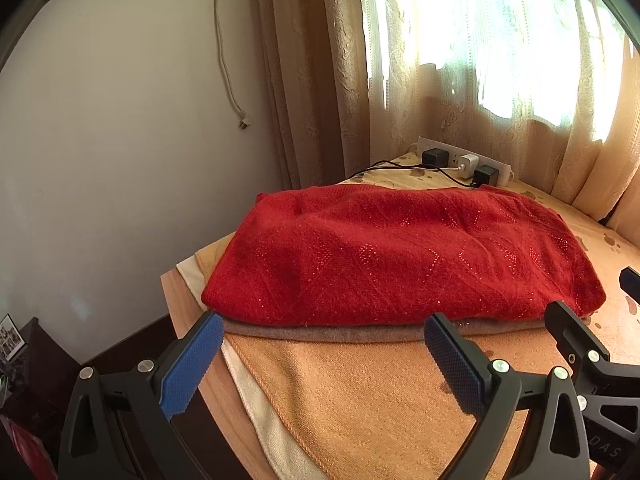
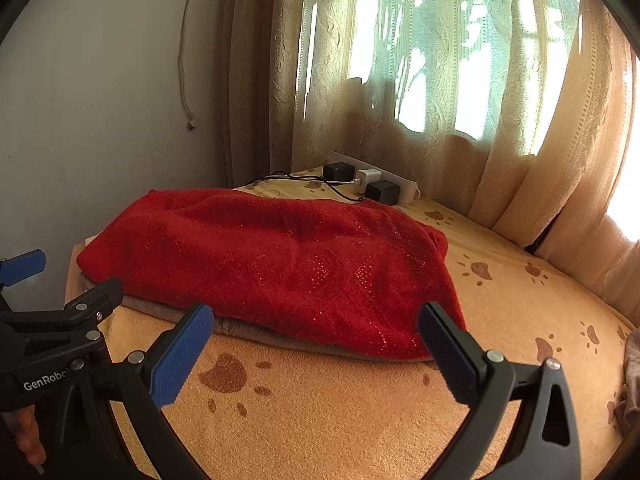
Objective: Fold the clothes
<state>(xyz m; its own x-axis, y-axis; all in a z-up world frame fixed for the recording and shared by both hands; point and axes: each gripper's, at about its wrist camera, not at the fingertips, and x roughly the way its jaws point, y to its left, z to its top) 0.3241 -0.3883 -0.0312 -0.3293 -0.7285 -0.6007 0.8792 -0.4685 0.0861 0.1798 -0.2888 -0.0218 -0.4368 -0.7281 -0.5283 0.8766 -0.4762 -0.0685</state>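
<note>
A: What sits nearest the cameras?

B: The two grippers; the left gripper [image 1: 322, 344] hangs over the near edge of the tabletop with its blue-padded fingers [image 1: 192, 364] spread wide and nothing between them; the right gripper [image 2: 314, 336] is beside it, spread just as wide and also holding nothing; each one shows at the side of the other's view.

A: And under them?

B: An orange towel [image 2: 340, 420] printed with brown paw marks covers the tabletop [image 1: 182, 300]; at the near left corner the bare wood shows, and a pale cloth [image 1: 256, 408] peeks out from under the towel's edge.

A: Where are the clothes?

B: Past the fingertips; a red sweater [image 1: 400, 256], folded into a long bundle, lies across the left part of the towel, reaching toward the left edge; it rests on a folded grey garment [image 1: 320, 331] whose rim sticks out along the near side; neither gripper touches them.

A: Anything further back?

B: At the far edge a white power strip [image 2: 404, 190] lies with black and white chargers plugged in and thin black cables running left; behind it hang beige curtains [image 2: 500, 120] with daylight coming through; a cord [image 1: 228, 60] dangles down the wall on the left.
</note>
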